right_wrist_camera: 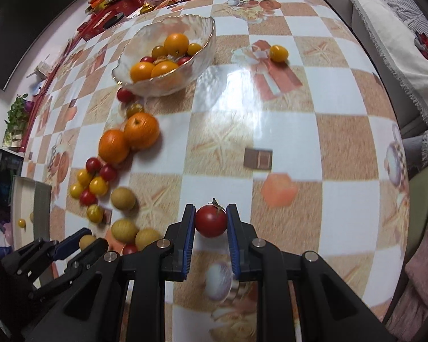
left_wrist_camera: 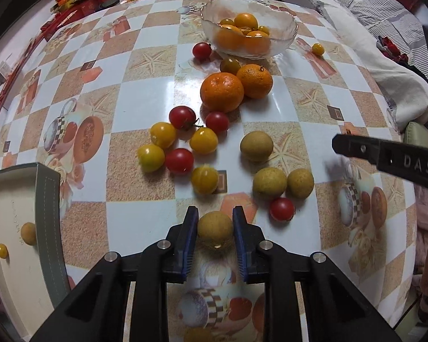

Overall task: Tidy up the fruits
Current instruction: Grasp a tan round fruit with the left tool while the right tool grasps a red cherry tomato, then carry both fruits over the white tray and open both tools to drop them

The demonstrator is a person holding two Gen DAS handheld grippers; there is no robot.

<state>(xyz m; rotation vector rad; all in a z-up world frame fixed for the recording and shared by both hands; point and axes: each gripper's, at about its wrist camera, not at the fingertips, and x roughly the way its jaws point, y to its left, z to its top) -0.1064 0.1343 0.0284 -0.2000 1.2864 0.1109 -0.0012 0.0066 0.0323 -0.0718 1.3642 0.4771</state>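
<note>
Left tool (left_wrist_camera: 215,232) is closed on a tan longan (left_wrist_camera: 215,233) just above the checkered bench (left_wrist_camera: 145,99), blue pads pressing both sides of the fruit. Right tool (right_wrist_camera: 211,222) grips a red tomato (right_wrist_camera: 211,221) w/ green stem up, jaws tight on its flanks; that view is motion-blurred. Landmark is the glass bowl (left_wrist_camera: 282,20) at the far side of the bench, already holding oranges and small tomatoes. Just in front of the bowl sit a red cherry tomato (left_wrist_camera: 201,50) and a dark yellow one (left_wrist_camera: 230,65); next toward the camera, two oranges (left_wrist_camera: 222,92) touching each other. Farther from the bowl, a loose cluster of red and yellow tomatoes (left_wrist_camera: 181,142), then three more longans (left_wrist_camera: 256,146) and a lone red tomato (left_wrist_camera: 282,209) nearest the left tool. One yellow tomato (left_wrist_camera: 318,49) lies apart, right of the bowl. Well away from the bowl, at the bench's near-left edge, a pale tray (left_wrist_camera: 17,270) holds two small yellow fruits. In left view the right tool shows only as a black finger entering from the right. Clutter of red packets lies beyond the bowl; bedding to its right.
</note>
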